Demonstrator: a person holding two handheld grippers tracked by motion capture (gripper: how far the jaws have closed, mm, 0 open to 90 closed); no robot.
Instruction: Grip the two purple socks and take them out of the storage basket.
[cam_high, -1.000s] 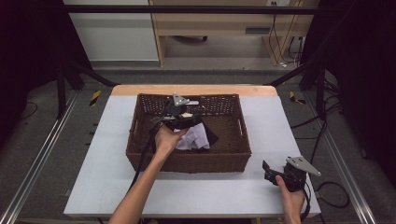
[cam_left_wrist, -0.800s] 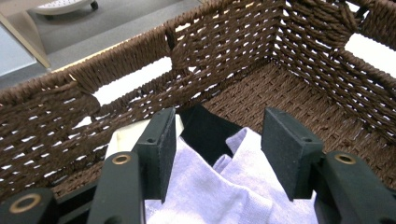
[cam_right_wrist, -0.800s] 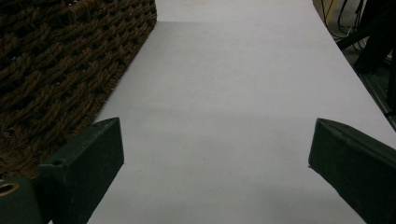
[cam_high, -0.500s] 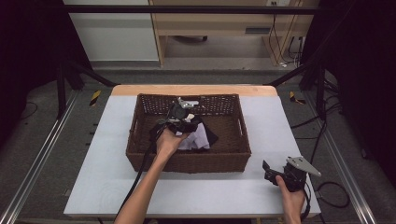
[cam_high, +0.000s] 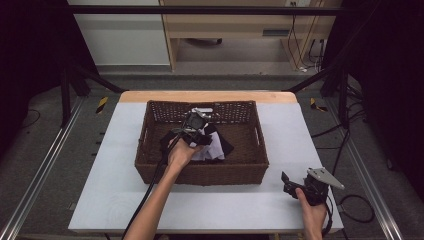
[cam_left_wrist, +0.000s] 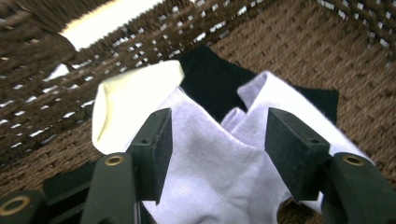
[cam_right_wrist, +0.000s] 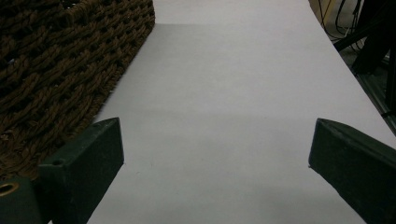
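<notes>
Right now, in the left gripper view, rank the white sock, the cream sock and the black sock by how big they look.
1. white sock, though it lies nearest the camera
2. cream sock and black sock look close; both are partly covered, so I will not rank them

A white-topped table (cam_high: 125, 195) carries one thing directly — a brown wicker basket (cam_high: 200, 172). Its far edge looks wooden — perhaps bare board.

Both forearms are bare, no sleeves showing. The left tongs (cam_left_wrist: 217, 154) have black blocky jaws with brass-coloured rivets and a black cable trailing back; the right tongs (cam_high: 286, 181) are black too, topped by a grey three-cornered plate.
</notes>
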